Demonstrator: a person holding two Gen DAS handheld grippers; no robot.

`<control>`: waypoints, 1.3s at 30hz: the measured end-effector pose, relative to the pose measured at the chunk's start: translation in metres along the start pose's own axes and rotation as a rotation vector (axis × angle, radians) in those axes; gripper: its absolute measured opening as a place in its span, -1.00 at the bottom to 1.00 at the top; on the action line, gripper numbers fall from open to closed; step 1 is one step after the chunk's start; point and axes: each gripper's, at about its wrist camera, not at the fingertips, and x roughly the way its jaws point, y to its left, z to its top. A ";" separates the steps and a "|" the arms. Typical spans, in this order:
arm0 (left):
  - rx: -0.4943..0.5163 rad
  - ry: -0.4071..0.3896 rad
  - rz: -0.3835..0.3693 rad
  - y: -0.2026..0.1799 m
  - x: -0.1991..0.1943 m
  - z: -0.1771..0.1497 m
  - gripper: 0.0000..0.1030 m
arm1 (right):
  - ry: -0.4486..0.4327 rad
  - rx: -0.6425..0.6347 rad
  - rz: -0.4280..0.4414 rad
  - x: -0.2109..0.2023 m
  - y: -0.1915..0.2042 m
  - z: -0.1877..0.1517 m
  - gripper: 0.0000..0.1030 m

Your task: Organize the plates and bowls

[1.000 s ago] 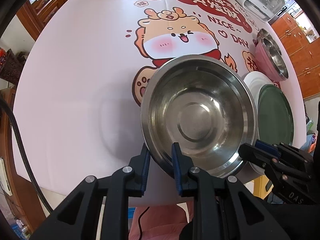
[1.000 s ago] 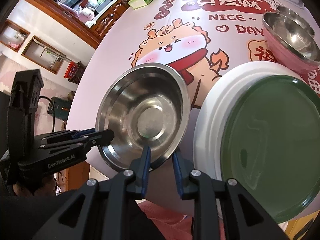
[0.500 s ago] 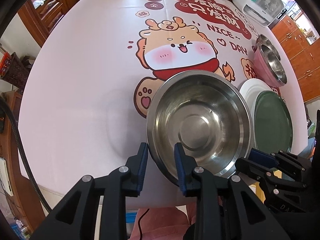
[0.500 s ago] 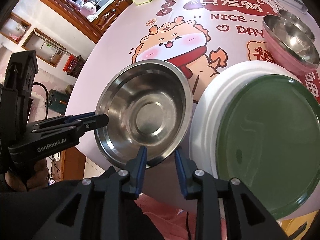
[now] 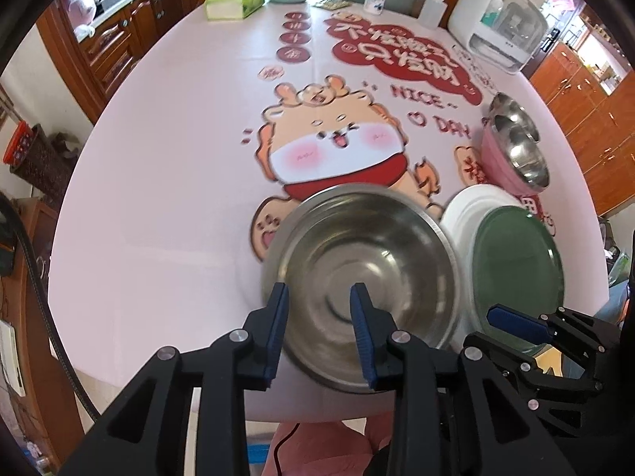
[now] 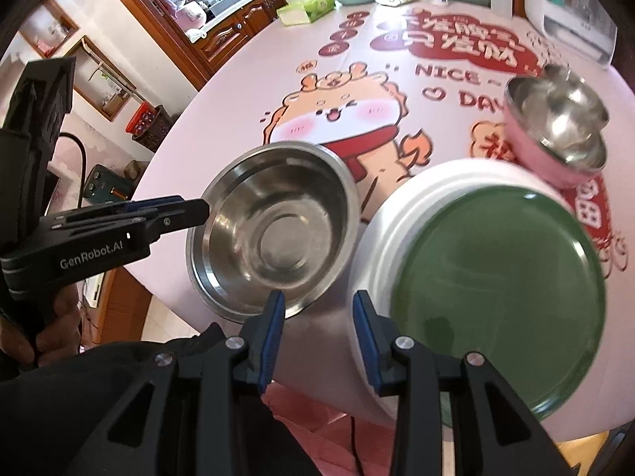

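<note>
Plates [image 6: 496, 261] stacked, small bowls [image 6: 563, 127] nested; big bowl [image 6: 274, 230] sits loose at centre frame, both tools [image 5: 319, 317] [image 6: 317, 325] opening, empty.

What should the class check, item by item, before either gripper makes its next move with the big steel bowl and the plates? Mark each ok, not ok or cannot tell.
1. Large steel bowl released: ok; it sits upright on the table.
2. Left gripper free: ok; its jaws are opening, but the bowl's near rim lies between them.
3. Right gripper free: ok; opening, nothing between its jaws.
4. Green plate stacked on white plate: ok.
5. Small steel bowls nested in pink bowl: ok.
6. Bowl clear of the table's near edge: not ok; it sits close.
</note>
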 end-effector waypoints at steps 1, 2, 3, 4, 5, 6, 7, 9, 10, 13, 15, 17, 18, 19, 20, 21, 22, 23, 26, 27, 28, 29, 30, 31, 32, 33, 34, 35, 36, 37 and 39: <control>0.007 -0.010 -0.001 -0.006 -0.002 0.002 -0.40 | -0.010 -0.001 -0.003 -0.004 -0.002 0.000 -0.31; 0.011 -0.019 -0.004 -0.010 -0.004 0.003 -0.40 | -0.024 -0.003 -0.005 -0.009 -0.005 0.001 -0.31; 0.016 -0.030 -0.012 -0.015 -0.007 0.005 -0.40 | -0.037 -0.004 -0.006 -0.013 -0.008 0.001 -0.31; 0.019 -0.039 -0.018 -0.019 -0.008 0.005 -0.39 | -0.054 -0.007 -0.010 -0.019 -0.011 0.001 -0.31; 0.024 -0.048 -0.027 -0.025 -0.010 0.007 -0.39 | -0.067 -0.010 -0.013 -0.023 -0.015 0.001 -0.31; 0.027 -0.055 -0.033 -0.030 -0.012 0.007 -0.39 | -0.075 -0.011 -0.016 -0.026 -0.017 0.001 -0.31; 0.035 -0.062 -0.039 -0.038 -0.013 0.008 -0.39 | -0.084 -0.011 -0.019 -0.030 -0.020 0.002 -0.31; 0.049 -0.073 -0.046 -0.050 -0.015 0.009 -0.38 | -0.109 -0.013 -0.026 -0.039 -0.028 0.003 -0.31; 0.056 -0.081 -0.050 -0.057 -0.016 0.011 -0.38 | -0.116 -0.015 -0.029 -0.042 -0.031 0.003 -0.31; 0.067 -0.104 -0.063 -0.075 -0.019 0.014 -0.37 | -0.141 -0.028 -0.046 -0.053 -0.043 0.005 -0.31; 0.072 -0.114 -0.070 -0.085 -0.020 0.015 -0.37 | -0.158 -0.033 -0.056 -0.061 -0.053 0.005 -0.31; 0.080 -0.122 -0.071 -0.097 -0.020 0.017 -0.35 | -0.172 -0.036 -0.060 -0.066 -0.062 0.006 -0.31; 0.082 -0.124 -0.070 -0.102 -0.020 0.019 -0.34 | -0.177 -0.037 -0.061 -0.068 -0.066 0.008 -0.31; 0.082 -0.130 -0.069 -0.109 -0.020 0.021 -0.33 | -0.184 -0.041 -0.063 -0.072 -0.072 0.009 -0.31; 0.081 -0.136 -0.070 -0.113 -0.020 0.023 -0.28 | -0.193 -0.046 -0.066 -0.075 -0.077 0.011 -0.31; 0.080 -0.145 -0.070 -0.118 -0.020 0.026 -0.25 | -0.198 -0.050 -0.070 -0.078 -0.080 0.012 -0.31; 0.079 -0.158 -0.071 -0.124 -0.020 0.029 -0.17 | -0.205 -0.054 -0.073 -0.080 -0.085 0.013 -0.31; 0.078 -0.167 -0.074 -0.129 -0.021 0.031 -0.12 | -0.211 -0.058 -0.077 -0.083 -0.090 0.016 -0.31; 0.077 -0.193 -0.074 -0.145 -0.022 0.037 -0.12 | -0.232 -0.068 -0.085 -0.092 -0.106 0.022 -0.31; 0.075 -0.202 -0.074 -0.151 -0.022 0.040 -0.12 | -0.240 -0.072 -0.087 -0.094 -0.111 0.023 -0.31; 0.072 -0.208 -0.073 -0.154 -0.022 0.041 -0.12 | -0.246 -0.077 -0.089 -0.096 -0.115 0.025 -0.31; 0.069 -0.216 -0.071 -0.158 -0.022 0.043 -0.11 | -0.252 -0.084 -0.092 -0.098 -0.120 0.027 -0.31; 0.065 -0.222 -0.070 -0.162 -0.022 0.044 -0.10 | -0.260 -0.090 -0.095 -0.100 -0.125 0.029 -0.31; 0.061 -0.228 -0.070 -0.165 -0.022 0.046 -0.06 | -0.265 -0.093 -0.098 -0.102 -0.128 0.029 -0.31; 0.057 -0.234 -0.068 -0.170 -0.021 0.048 -0.03 | -0.274 -0.095 -0.101 -0.104 -0.132 0.030 -0.31; 0.054 -0.239 -0.065 -0.174 -0.021 0.050 -0.01 | -0.282 -0.096 -0.104 -0.106 -0.137 0.032 -0.31; 0.052 -0.243 -0.062 -0.177 -0.020 0.052 0.00 | -0.290 -0.095 -0.108 -0.107 -0.142 0.034 -0.31; 0.052 -0.245 -0.058 -0.180 -0.020 0.053 0.00 | -0.296 -0.092 -0.108 -0.108 -0.146 0.035 -0.31; 0.053 -0.249 -0.051 -0.183 -0.019 0.054 0.01 | -0.304 -0.083 -0.108 -0.109 -0.151 0.037 -0.31; 0.053 -0.251 -0.043 -0.186 -0.018 0.056 0.04 | -0.308 -0.075 -0.107 -0.109 -0.156 0.039 -0.30; 0.050 -0.259 -0.028 -0.192 -0.018 0.057 0.18 | -0.323 -0.052 -0.102 -0.111 -0.166 0.041 -0.27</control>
